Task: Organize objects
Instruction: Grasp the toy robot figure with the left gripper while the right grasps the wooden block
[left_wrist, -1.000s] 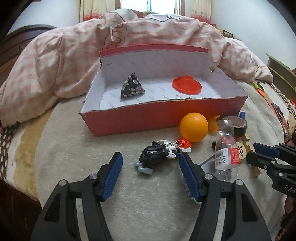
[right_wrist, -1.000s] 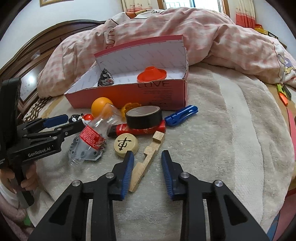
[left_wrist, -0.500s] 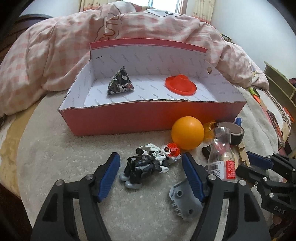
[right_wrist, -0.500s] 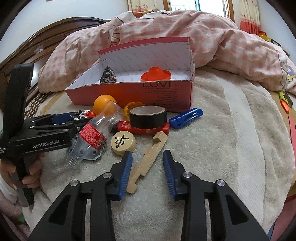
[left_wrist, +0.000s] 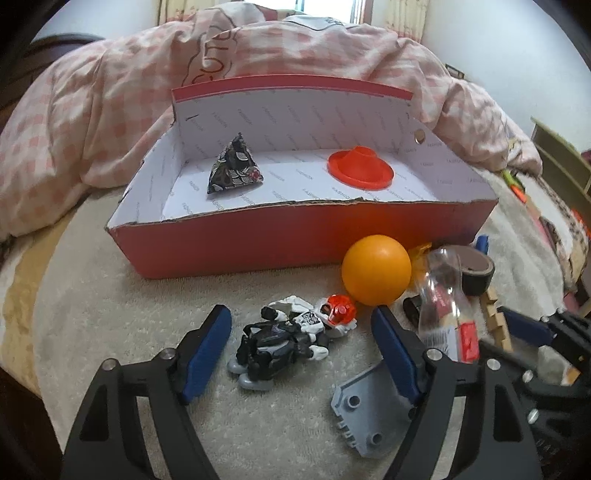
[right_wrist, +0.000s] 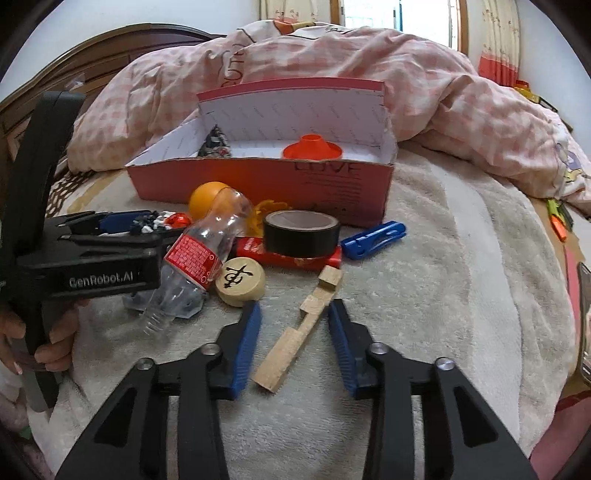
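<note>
One black-and-white toy robot (left_wrist: 286, 345) lies red-headed between open jaws.

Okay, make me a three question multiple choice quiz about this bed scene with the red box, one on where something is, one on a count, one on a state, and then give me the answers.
1. Where does the roll of black tape sit?
A. inside the red box
B. on the blanket in front of the red box
C. between the right gripper's fingers

2. How many things lie inside the red box?
A. two
B. three
C. none

3. How does the left gripper stand?
A. shut on the orange ball
B. shut on nothing
C. open around the toy robot

Answers:
1. B, the tape rests among the loose items outside the box's front wall.
2. A, only the patterned pyramid pouch and the red disc are in it.
3. C, its blue fingers are spread on either side of the toy robot, not touching it.
</note>
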